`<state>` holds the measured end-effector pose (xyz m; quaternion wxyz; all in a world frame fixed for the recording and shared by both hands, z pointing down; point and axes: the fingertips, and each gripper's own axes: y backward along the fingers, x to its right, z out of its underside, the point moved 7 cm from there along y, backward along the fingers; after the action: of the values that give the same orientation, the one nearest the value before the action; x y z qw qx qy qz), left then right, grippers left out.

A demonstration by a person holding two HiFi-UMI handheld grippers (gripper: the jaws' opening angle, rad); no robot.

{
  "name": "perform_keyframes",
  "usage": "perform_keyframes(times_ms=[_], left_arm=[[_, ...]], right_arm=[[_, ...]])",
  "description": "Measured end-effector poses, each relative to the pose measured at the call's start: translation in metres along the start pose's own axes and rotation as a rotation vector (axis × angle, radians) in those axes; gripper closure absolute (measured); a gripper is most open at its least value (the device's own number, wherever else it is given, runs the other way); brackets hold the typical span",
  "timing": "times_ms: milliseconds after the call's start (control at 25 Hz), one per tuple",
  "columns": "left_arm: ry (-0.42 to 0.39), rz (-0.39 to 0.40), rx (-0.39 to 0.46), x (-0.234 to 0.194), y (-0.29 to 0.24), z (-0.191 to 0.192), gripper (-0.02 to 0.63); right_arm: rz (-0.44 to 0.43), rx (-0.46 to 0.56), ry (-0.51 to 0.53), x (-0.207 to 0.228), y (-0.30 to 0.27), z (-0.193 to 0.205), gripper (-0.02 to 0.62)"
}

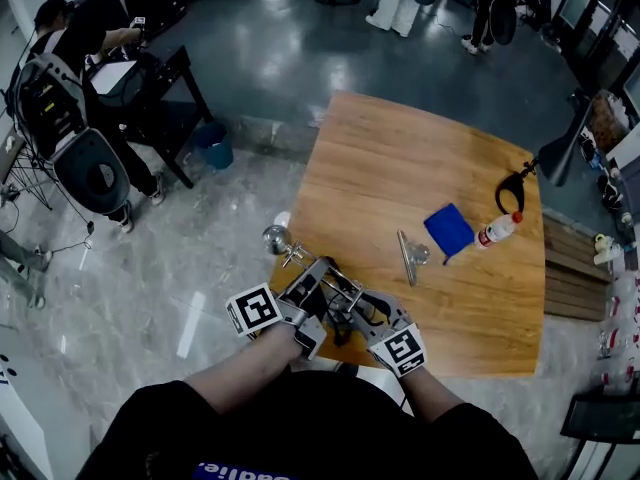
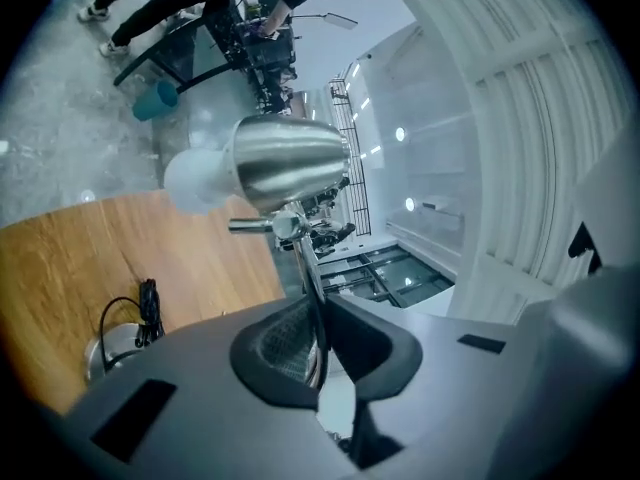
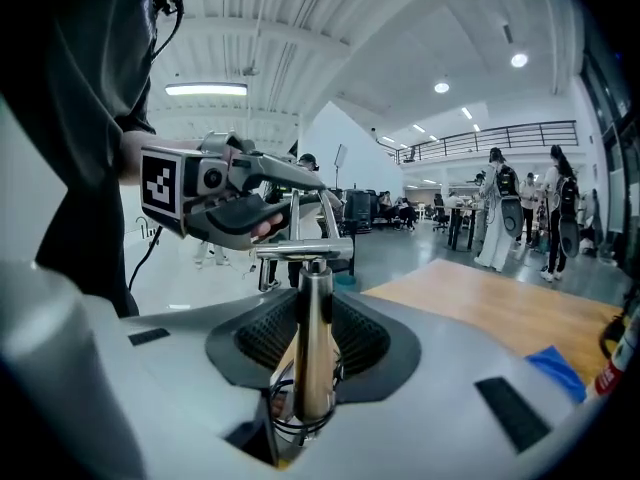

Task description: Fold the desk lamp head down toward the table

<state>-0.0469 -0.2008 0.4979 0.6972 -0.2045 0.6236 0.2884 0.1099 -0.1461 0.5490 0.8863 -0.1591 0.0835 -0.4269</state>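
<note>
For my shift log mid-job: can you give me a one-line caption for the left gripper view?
Left tool clamped on the thin lamp arm, steel lamp head just ahead, wooden table at left.

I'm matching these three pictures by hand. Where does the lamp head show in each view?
Head view: lamp head, just left of centre.
Left gripper view: upper centre, above the jaws.
Right gripper view: not in it.
Shared landmark: the wooden table.

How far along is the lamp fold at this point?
Done: the right gripper has its jaws clamped on the lamp's post, and the left gripper has its jaws clamped on the thin arm below the lamp head. In hand: the fold itself, apparently. Left: the head is not yet down at the table.
</note>
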Motion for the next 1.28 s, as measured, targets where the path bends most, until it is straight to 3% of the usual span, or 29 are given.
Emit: perform_keyframes(times_ms=[400, 760, 1280], left_arm=[[0.203, 0.070, -0.052, -0.039, 0.009, -0.009, 0.571], [0.381, 0.138, -0.045, -0.071, 0.010, -0.006, 0.568], [0.498, 0.224, -0.050, -0.102, 0.007, 0.003, 0.549]], right_arm=[[0.021, -0.029, 0.006, -0.007, -0.003, -0.002, 0.486], [0.045, -0.046, -0.004, -0.008, -0.005, -0.004, 0.486], [0.070, -0.074, 0.029, -0.009, -0.009, -0.005, 0.486]])
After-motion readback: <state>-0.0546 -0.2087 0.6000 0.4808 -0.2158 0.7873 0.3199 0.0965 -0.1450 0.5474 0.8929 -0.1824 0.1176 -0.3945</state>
